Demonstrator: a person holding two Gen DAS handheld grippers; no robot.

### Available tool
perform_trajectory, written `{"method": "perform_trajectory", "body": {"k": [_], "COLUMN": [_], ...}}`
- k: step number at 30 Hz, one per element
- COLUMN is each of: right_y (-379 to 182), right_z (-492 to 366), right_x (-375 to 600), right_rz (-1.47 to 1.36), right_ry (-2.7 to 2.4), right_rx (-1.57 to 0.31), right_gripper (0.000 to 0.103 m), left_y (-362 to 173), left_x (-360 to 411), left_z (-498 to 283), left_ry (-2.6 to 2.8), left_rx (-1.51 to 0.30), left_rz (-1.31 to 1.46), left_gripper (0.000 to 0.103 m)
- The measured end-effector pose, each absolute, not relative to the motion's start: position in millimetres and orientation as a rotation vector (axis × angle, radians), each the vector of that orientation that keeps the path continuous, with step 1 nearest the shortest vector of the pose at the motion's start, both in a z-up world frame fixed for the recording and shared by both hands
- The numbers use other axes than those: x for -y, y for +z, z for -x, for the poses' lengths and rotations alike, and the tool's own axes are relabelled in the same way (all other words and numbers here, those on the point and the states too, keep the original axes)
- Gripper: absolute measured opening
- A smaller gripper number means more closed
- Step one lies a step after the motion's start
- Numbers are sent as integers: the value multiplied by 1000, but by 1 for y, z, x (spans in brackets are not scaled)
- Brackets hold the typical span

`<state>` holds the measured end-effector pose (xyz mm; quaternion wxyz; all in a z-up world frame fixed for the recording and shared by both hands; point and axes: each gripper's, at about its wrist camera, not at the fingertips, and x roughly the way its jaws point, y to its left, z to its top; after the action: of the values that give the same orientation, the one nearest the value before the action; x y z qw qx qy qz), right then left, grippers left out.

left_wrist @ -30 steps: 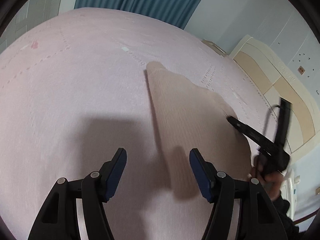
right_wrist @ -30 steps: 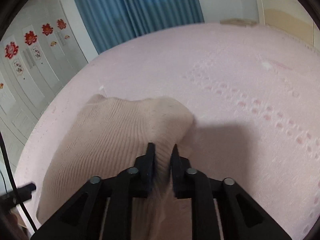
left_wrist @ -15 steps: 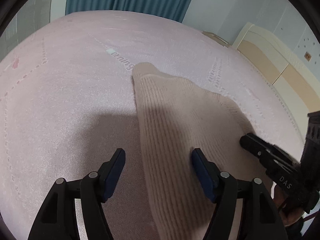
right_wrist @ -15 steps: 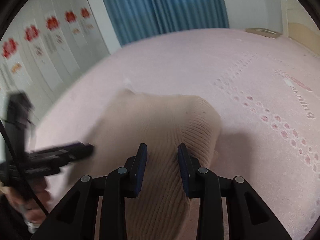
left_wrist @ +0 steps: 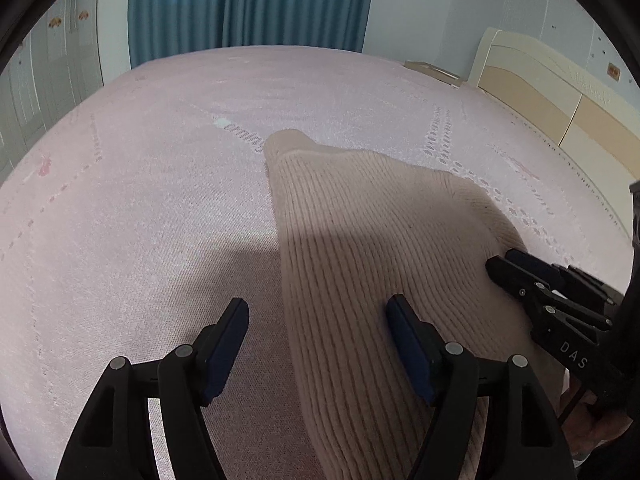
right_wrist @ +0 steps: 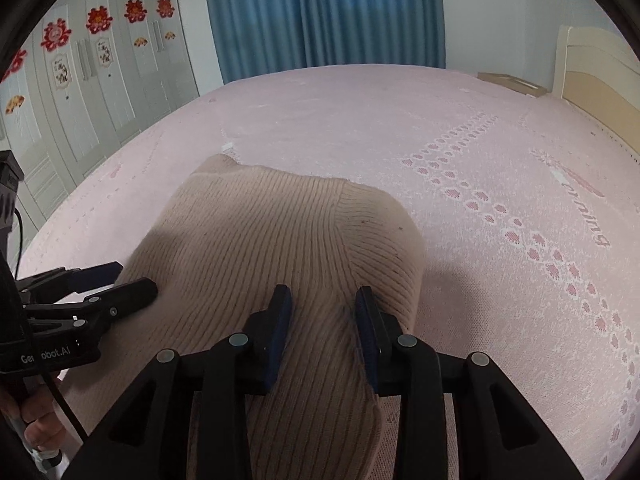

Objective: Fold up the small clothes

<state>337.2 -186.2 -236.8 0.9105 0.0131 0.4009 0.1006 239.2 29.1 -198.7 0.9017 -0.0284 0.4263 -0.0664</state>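
A beige ribbed knit sweater (left_wrist: 380, 240) lies folded on the pink bed sheet (left_wrist: 160, 200). My left gripper (left_wrist: 316, 304) hovers over the sweater's left edge with its jaws opening. One finger is above the sheet, the other above the knit, and nothing is pinched. My right gripper (right_wrist: 322, 294) sits low over the sweater (right_wrist: 280, 232) near its right fold. Its jaws stand a little apart with knit lying between them, not squeezed. Each gripper shows in the other's view: the right gripper (left_wrist: 508, 264) at the sweater's right side, the left gripper (right_wrist: 134, 278) at its left side.
The pink sheet (right_wrist: 480, 140) spreads wide beyond the sweater. A cream headboard (left_wrist: 540, 80) lines the right, with a flat box (left_wrist: 432, 70) beside it. Blue curtains (left_wrist: 248, 4) hang behind, and white wardrobe doors (right_wrist: 100, 80) with red decorations stand at left. A hand (right_wrist: 40, 432) holds the left gripper.
The right gripper let go of the pinched fold and its jaws parted. The left gripper slid over onto the sweater's left edge and spread wider. Both views rolled.
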Motion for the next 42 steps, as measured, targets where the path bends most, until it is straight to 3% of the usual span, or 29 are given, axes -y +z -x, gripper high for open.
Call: {"method": "perform_trajectory", "body": {"k": [11, 19, 29, 41, 42], "right_y": [-221, -218, -199, -203, -212], "right_z": [-333, -270, -225, -279, -289], "right_x": [189, 183, 232, 235, 232], "right_rz": [-33, 96, -122, -331, -310], "right_ry": [195, 197, 209, 228, 198], "right_rx": [-892, -869, -893, -832, -869], "right_gripper": [37, 40, 41, 42, 34], "left_y": [-194, -196, -172, -171, -173], "left_x": [-44, -38, -56, -71, -69], "left_z": [-221, -167, -139, -187, -190], "left_ry": [-189, -239, -194, -123, -117], "left_rx": [-923, -977, -922, -909, -915], "left_rz": [151, 69, 105, 215, 213], "left_gripper": [71, 70, 68, 68, 68]}}
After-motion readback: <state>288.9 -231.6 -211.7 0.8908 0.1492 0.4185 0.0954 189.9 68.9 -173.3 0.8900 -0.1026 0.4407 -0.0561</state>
